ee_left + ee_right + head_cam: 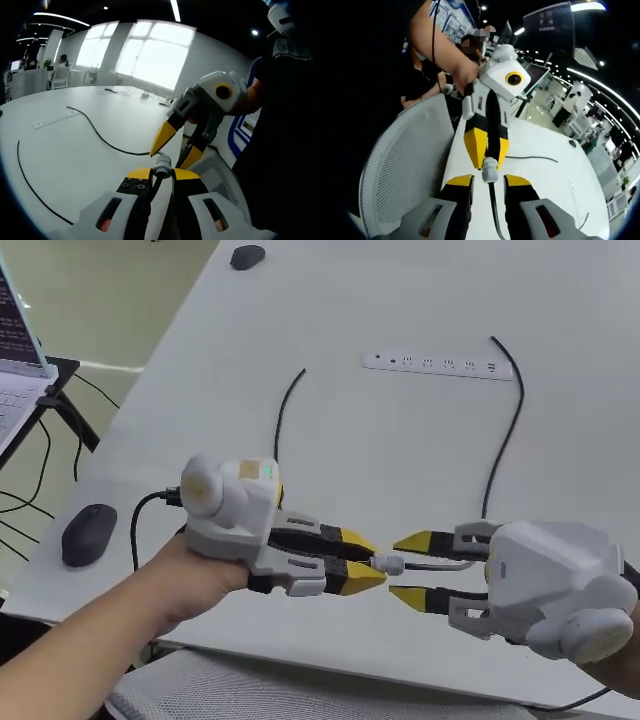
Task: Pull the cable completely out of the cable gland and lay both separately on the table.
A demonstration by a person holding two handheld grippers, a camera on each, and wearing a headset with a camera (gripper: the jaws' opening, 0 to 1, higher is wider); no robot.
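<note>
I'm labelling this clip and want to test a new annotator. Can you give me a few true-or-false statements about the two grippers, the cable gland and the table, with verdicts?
1. The left gripper is shut on the cable gland. True.
2. The right gripper is clamped on the cable. False: its jaws stand open, with the cable running between them.
3. The cable gland lies on the table. False: the left gripper holds it up above the table.
4. A white power strip lies on the table beyond the grippers. True.
5. The cable is fully out of the cable gland. False: it runs into the gland.
</note>
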